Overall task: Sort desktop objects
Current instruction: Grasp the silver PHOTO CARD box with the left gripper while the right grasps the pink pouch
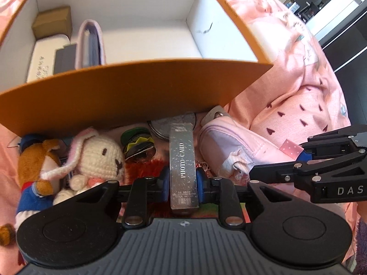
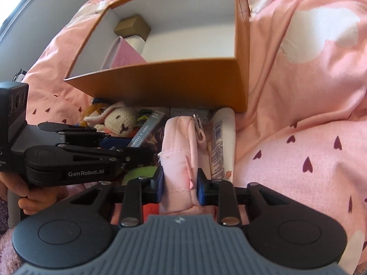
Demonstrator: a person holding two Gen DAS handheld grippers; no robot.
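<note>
Pink bedding (image 2: 309,96) printed with small dark hearts covered the whole work surface, rumpled into soft folds.

Between the left gripper (image 1: 183,183) pads sat a silver box marked PHOTO CARD (image 1: 183,167), the blue pads pressed against both its long sides. The right gripper (image 2: 180,186) was clamped the same way on a pink zip pouch (image 2: 181,151), its fabric bulging between the pads.

Just beyond the silver box lay a crocheted rabbit (image 1: 96,158) against a brown plush toy (image 1: 34,167), a badge with a green cap (image 1: 137,144) and a round silver tin (image 1: 174,123). Beside the pouch rested a white tube (image 2: 223,142).

Past that pile stood an orange cardboard box (image 1: 137,91), open at the top, already holding a small gold box (image 1: 52,20), a white pack (image 1: 43,57) and a lilac pouch (image 1: 90,43) at one end; the rest of its floor was bare.

Two risks seemed likely. The grippers worked very near each other, so lifting both together might knock the arms together or drag neighbouring toys along. The pouch was soft and could sag or slide out of a narrow pinch, while the glossy box, held near one end, might pivot and catch the tall orange wall on the way over.
</note>
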